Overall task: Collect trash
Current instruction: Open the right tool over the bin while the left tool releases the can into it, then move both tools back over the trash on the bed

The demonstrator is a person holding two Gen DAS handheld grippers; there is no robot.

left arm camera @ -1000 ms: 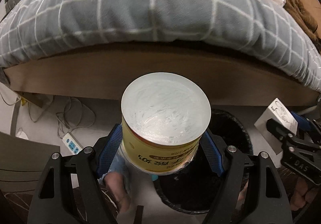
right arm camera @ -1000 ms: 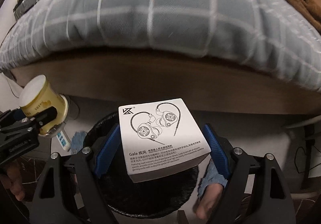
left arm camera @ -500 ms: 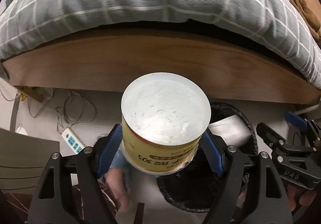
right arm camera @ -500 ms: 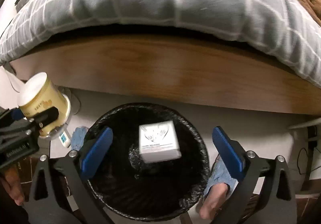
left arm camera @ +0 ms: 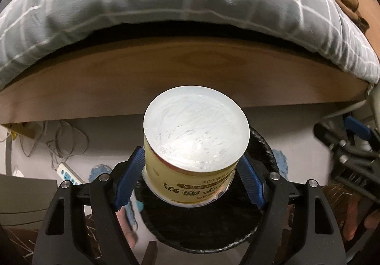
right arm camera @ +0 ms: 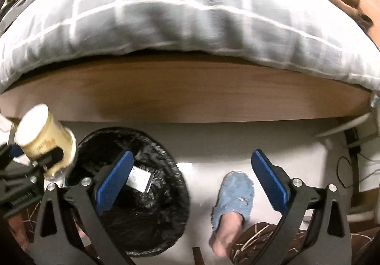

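Your left gripper (left arm camera: 190, 177) has its blue fingers (left arm camera: 129, 177) clamped on a yellow cup (left arm camera: 194, 146), sealed end toward the camera, printed text upside down on its side. The cup hangs over the black-lined trash bin (left arm camera: 268, 146) on the floor, hiding most of its opening. Your right gripper (right arm camera: 190, 177) has its fingers spread wide and holds nothing; a white box (right arm camera: 140, 180) lies inside the bin (right arm camera: 166, 165), partly behind the near finger. Beyond stand the wooden bed frame (right arm camera: 190, 96) and the blurred checked quilt (right arm camera: 166, 22).
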